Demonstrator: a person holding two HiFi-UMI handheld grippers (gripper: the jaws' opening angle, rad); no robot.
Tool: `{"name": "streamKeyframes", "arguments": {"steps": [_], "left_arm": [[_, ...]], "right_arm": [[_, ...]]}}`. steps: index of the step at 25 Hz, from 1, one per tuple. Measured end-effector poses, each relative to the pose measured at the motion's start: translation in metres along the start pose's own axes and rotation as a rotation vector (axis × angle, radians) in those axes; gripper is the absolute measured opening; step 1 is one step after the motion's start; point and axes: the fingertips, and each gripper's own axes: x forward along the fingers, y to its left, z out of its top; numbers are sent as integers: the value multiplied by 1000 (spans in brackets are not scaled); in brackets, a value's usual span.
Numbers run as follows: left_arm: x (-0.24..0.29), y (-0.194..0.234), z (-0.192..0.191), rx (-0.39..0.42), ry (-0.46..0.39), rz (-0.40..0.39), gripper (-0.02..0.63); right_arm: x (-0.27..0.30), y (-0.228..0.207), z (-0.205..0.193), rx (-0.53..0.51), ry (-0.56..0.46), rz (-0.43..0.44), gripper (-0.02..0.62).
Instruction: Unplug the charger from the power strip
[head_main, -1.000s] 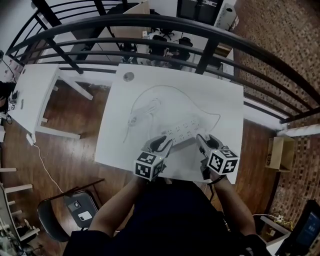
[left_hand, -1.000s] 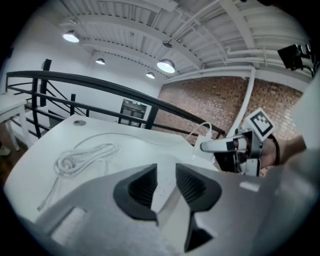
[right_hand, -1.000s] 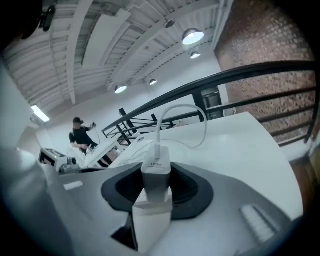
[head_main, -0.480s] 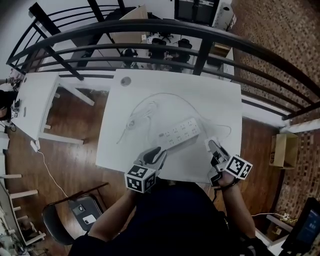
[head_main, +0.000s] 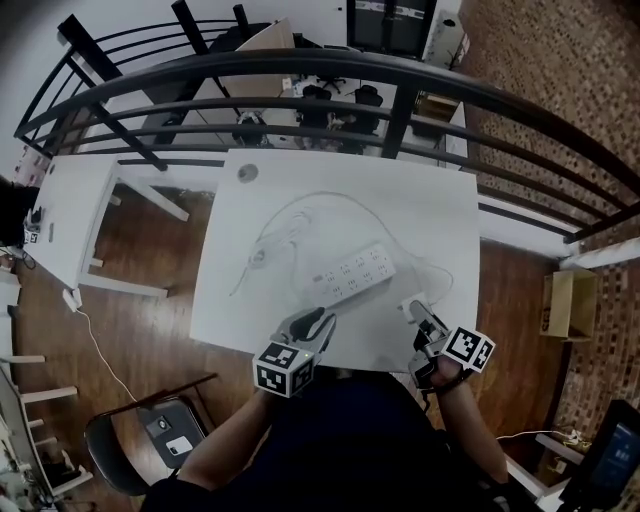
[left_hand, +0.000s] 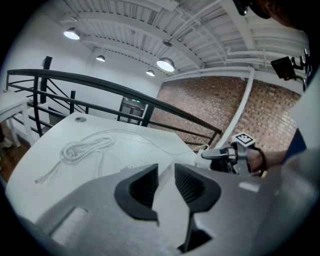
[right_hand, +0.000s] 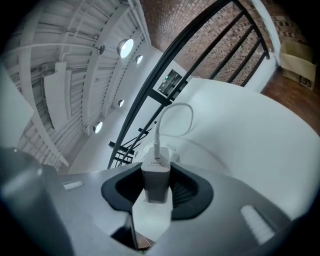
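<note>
The right gripper (head_main: 418, 312) has pulled back from the power strip (head_main: 352, 274), fingers pinching the charger (right_hand: 156, 175), now clear of the strip's right end: unplugged, I'd say. The left gripper (head_main: 316, 322), near the strip, has just narrowed its fingers; they're empty and slightly apart.

A black railing (head_main: 397, 120) runs beyond the far edge of the large white table (head_main: 440, 200), with a small grey disc (head_main: 246, 173) on its far left corner, a smaller white table (head_main: 70, 215) to its left, a dark chair (head_main: 130, 440) off its near left corner and a cardboard box (head_main: 565, 305) to its right.
</note>
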Motion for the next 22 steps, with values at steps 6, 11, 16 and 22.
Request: {"name": "streamKeyframes", "arguments": {"steps": [6, 11, 16, 22], "left_arm": [[4, 1, -11, 11, 26, 11, 106], [4, 2, -17, 34, 28, 21, 106], [4, 3, -20, 44, 35, 19, 106], [1, 5, -23, 37, 43, 16, 106]], "right_arm": [[1, -22, -13, 2, 38, -56, 143], [2, -39, -27, -4, 76, -119, 143], [3, -65, -33, -32, 82, -191, 143], [1, -83, -44, 13, 96, -209, 143]]}}
